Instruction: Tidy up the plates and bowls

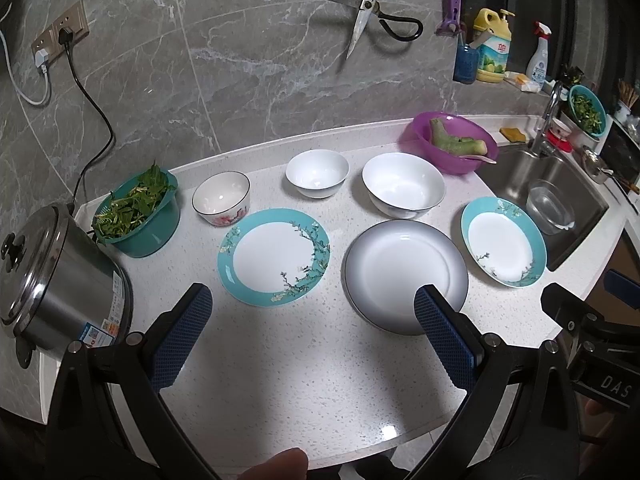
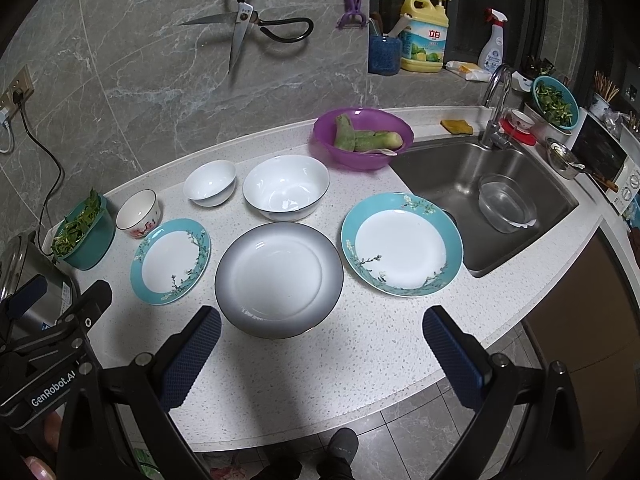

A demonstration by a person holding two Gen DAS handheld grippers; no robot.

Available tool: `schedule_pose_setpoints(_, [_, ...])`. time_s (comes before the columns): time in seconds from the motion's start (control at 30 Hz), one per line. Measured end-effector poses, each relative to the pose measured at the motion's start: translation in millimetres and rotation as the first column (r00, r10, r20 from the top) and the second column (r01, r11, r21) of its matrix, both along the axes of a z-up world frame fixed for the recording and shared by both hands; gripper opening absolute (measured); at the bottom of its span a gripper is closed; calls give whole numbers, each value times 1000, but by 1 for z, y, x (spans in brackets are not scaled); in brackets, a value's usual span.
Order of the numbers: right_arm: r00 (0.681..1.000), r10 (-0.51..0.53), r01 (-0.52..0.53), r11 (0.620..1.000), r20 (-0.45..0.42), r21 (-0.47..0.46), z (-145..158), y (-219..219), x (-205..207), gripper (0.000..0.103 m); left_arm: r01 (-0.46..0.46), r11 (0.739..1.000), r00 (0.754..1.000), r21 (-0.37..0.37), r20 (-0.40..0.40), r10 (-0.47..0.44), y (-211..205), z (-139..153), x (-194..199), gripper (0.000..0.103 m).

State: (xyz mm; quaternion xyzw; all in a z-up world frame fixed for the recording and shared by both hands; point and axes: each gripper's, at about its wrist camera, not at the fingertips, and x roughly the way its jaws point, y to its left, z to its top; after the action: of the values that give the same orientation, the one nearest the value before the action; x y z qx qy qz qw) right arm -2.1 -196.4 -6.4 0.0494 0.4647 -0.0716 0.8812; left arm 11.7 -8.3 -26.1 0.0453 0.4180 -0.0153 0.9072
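Where both grippers hover empty, the grey-rimmed plate [image 2: 279, 280] lies upright.

A grey marble-veined tiled wall [image 2: 160, 80] rises behind the white speckled stone desk [image 2: 360, 352], whose front edge curves. A stainless steel sink [image 2: 460, 184] with a chrome tap [image 2: 494, 96] is sunk into the desk's right end. A wall socket plate [image 1: 60, 36] holds plugged cables at left. Grey floor tiles [image 2: 404, 432] show below. Overhead light glares off the desk.

Home kitchen, sink [image 2: 480, 184], faucet [image 2: 496, 100], countertop [image 2: 300, 380]
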Motion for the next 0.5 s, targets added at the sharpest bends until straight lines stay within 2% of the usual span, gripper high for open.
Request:
schedule_pose_setpoints(0.17, [1000,13,-13,1000,-9,5,-3,-5,2,103,-11,1000,1000,1,-12,11,-5,-6,3,103])
schedule_pose_setpoints(0.2, [1000,16,-16,1000,-10,6,-4,-6,2,103,-47,998,999,37,-10,47,-6,-8,4,103])
schedule_pose_setpoints(0.37, [999,40,-39,998,-24,39,-15,-18,4,103,-39,999,999,12,-38,39,-10,-32,4,103])
schedule_pose_setpoints(0.43, [997,74,-70,991,-28,113,-26,-31,4,103,-22,999,996,-48,-92,17,-8,-56,5,103])
schedule_pose_setpoints(0.47, [995,94,-87,981,-28,173,-35,-40,4,103,-18,992,992,-125,-123,3,-4,-70,6,102])
schedule_pose_setpoints(0.5, [994,106,-97,967,-28,235,-45,-49,4,103,-22,975,989,-223,-146,-11,3,-83,6,102])
